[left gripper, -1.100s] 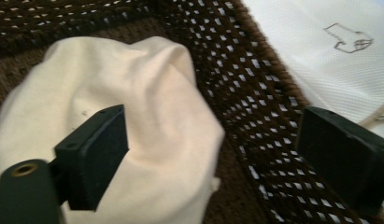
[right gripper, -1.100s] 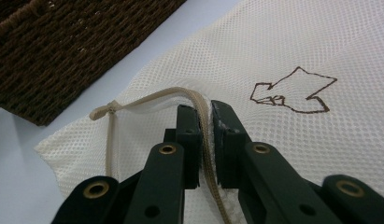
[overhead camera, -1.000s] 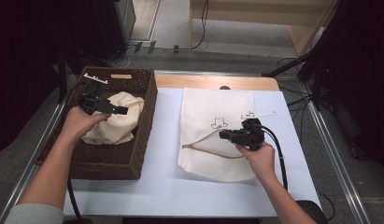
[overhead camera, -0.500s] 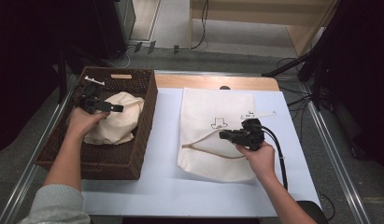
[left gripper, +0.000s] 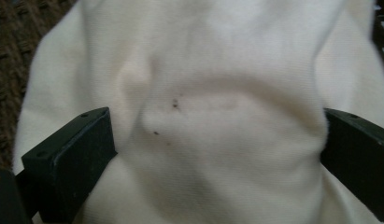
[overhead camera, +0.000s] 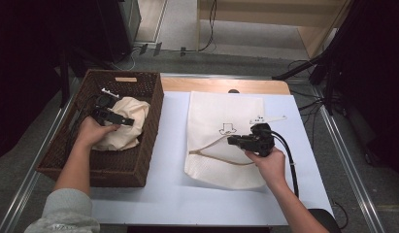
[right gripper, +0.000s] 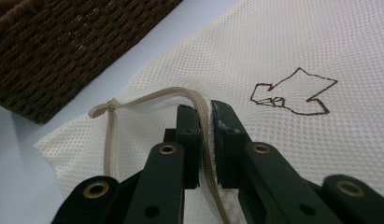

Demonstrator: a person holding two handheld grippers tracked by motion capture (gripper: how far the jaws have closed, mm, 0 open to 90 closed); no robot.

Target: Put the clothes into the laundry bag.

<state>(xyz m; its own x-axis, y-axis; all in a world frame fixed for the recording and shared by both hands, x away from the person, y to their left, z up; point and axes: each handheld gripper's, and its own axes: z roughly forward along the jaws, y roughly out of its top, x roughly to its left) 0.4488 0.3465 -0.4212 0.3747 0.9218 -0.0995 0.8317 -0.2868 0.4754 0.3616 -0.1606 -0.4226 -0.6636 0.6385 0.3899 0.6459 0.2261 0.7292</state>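
Observation:
A brown wicker basket (overhead camera: 123, 169) at the left holds a crumpled cream cloth (overhead camera: 134, 108). My left gripper (overhead camera: 126, 120) is down on that cloth, open, and the cloth (left gripper: 217, 56) bulges up between its two wide-set jaws. A white mesh bag (overhead camera: 221, 109) lies flat on the table to the right, with a brown arrow-shaped drawing (right gripper: 292, 93) on it. My right gripper (overhead camera: 231, 141) is at the bag's left edge, shut on the tan zipper strip (right gripper: 152, 95) and the mesh beside it (right gripper: 206, 109).
The white table sheet (overhead camera: 168, 189) lies between basket and bag and in front of both. A wooden strip (overhead camera: 221, 85) runs along the back edge. Metal rails (overhead camera: 350, 165) flank the table. The basket's wall (right gripper: 63, 46) stands close to the bag's left corner.
My left gripper has sunk into the basket onto the cream cloth. The right gripper and the mesh bag have stayed where they were.

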